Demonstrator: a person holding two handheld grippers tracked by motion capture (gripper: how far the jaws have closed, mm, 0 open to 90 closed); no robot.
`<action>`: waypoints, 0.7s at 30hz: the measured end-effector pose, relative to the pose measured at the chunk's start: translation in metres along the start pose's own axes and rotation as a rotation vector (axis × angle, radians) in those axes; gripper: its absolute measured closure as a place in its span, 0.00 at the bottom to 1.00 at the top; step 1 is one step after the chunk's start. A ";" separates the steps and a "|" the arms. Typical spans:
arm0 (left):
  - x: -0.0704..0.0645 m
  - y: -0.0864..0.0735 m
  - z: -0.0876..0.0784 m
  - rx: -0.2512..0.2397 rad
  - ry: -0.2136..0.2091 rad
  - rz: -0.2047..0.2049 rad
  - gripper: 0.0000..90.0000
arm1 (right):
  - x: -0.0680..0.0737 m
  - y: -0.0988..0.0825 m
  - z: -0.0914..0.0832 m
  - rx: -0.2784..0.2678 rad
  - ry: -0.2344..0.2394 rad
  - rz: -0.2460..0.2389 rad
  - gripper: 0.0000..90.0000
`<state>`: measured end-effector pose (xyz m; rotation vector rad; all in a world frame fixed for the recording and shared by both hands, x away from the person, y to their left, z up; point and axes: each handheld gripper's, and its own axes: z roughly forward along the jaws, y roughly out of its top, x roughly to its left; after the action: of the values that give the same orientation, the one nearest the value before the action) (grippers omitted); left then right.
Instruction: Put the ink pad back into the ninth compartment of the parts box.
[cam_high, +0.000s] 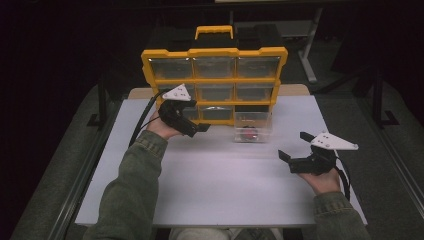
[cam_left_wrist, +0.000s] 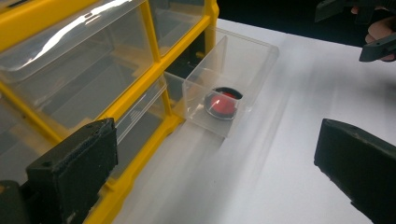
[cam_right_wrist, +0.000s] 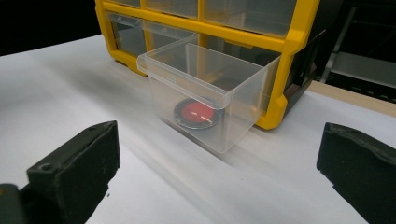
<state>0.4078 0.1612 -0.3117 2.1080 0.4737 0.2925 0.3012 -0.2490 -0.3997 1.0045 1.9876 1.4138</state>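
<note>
High view shows a yellow plastic organiser cabinet (cam_high: 214, 75) with three rows of clear drawers and a yellow carry handle, standing upright at the far edge of a pale grey tabletop (cam_high: 215, 185). Its bottom-right clear plastic drawer (cam_high: 253, 127) is pulled forward out of the frame so that it rests on the tabletop, and a small round red-and-black disc (cam_high: 248, 133) lies on its floor. The left gripper (cam_high: 200, 128) sits just in front of the cabinet's bottom-left corner, near the drawer's left side but not touching it; the left gripper view has its black jaws set wide apart with nothing between them, one close beside the yellow frame, and the drawer (cam_left_wrist: 224, 88) with the disc (cam_left_wrist: 222, 103) lies ahead. The right gripper (cam_high: 292, 157) hovers over the tabletop to the right of the drawer and nearer the person, well apart from it. From the right gripper view, its jaws are likewise spread wide and empty, pointing toward the open drawer (cam_right_wrist: 210, 95), where the red disc (cam_right_wrist: 197, 113) shows through the clear front wall. Green sleeves cover both forearms.
</note>
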 end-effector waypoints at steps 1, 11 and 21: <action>0.000 -0.002 -0.001 -0.003 0.004 -0.001 0.00 | 0.000 0.000 0.000 0.000 0.000 -0.001 0.00; 0.003 -0.019 -0.012 -0.007 0.029 -0.025 0.00 | 0.000 0.000 0.001 0.006 0.000 0.000 0.00; 0.003 -0.036 -0.030 -0.022 0.074 -0.044 0.00 | 0.001 0.000 0.002 0.007 0.000 -0.002 0.00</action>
<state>0.3913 0.2026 -0.3254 2.0681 0.5577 0.3491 0.3017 -0.2474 -0.4006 1.0049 1.9950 1.4064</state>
